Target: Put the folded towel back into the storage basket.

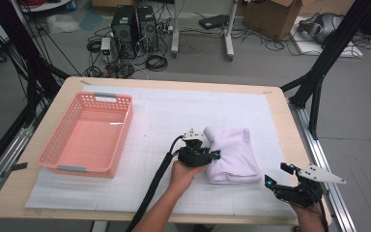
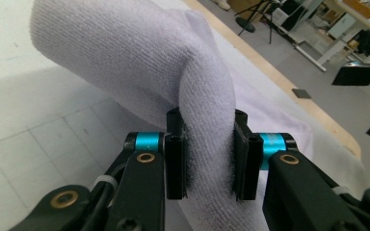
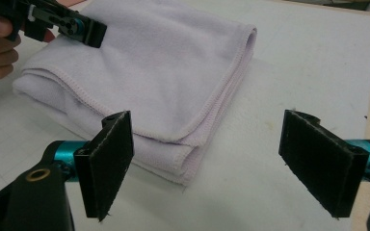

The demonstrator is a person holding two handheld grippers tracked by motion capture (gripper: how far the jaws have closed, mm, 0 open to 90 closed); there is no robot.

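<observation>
A folded pale lilac towel (image 1: 234, 154) lies on the white mat, right of centre. My left gripper (image 1: 213, 155) is at the towel's left edge, shut on a bunched fold. In the left gripper view the two black pads pinch that ridge of towel (image 2: 139, 57) between them, with my left gripper (image 2: 207, 144) pressed on both sides of the cloth. My right gripper (image 1: 278, 175) hovers near the table's front right edge, open, with nothing between its jaws. In the right gripper view the towel (image 3: 159, 72) lies ahead of my right gripper (image 3: 217, 159), its near corner just beyond the left pad.
An empty pink plastic basket (image 1: 125, 121) stands on the left part of the white mat (image 1: 174, 111). The wooden table edge (image 1: 290, 125) runs close along the right. Black frame posts and cables lie on the floor beyond the table.
</observation>
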